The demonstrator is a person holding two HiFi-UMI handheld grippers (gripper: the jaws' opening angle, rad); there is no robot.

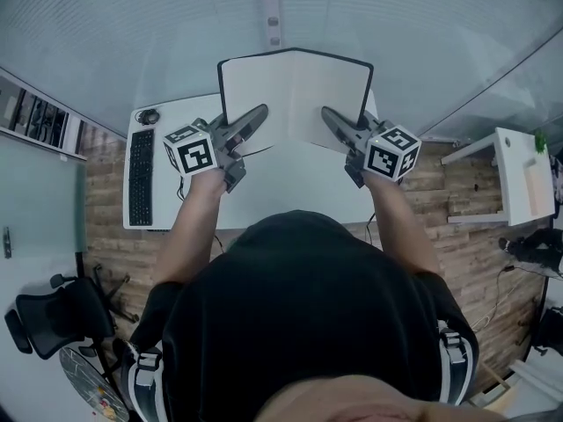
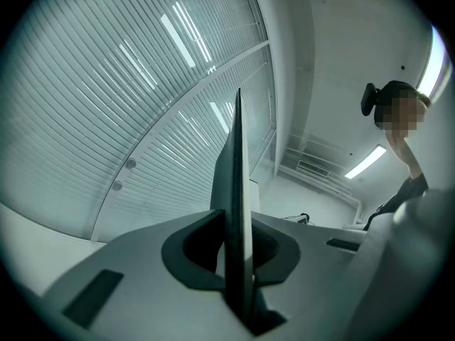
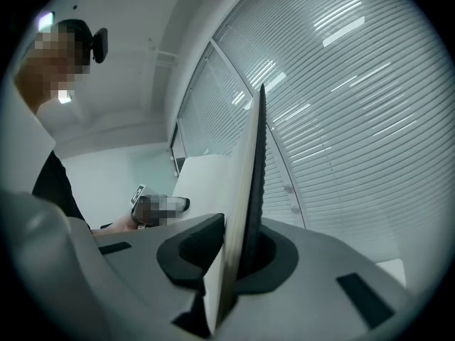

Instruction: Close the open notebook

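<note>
Black keyboard (image 1: 141,176) lies beside the notebook (image 1: 295,95); left gripper (image 1: 261,110) and right gripper (image 1: 326,112) fingers clamp its edges.

White desk (image 1: 290,187) at centre. Black keyboard (image 1: 141,176) lies lengthwise along desk's 9 o'clock edge. Small dark round object (image 1: 148,115) sits just beyond it, toward 12. Black office chair (image 1: 54,319) at 8 o'clock on wood floor (image 1: 479,253). Second white table (image 1: 519,183) at 3 o'clock, well apart from desk. Slatted blinds (image 1: 132,33) span 10 to 2 o'clock. Ceiling light strip (image 2: 367,161) at 3 o'clock in left gripper view.
</note>
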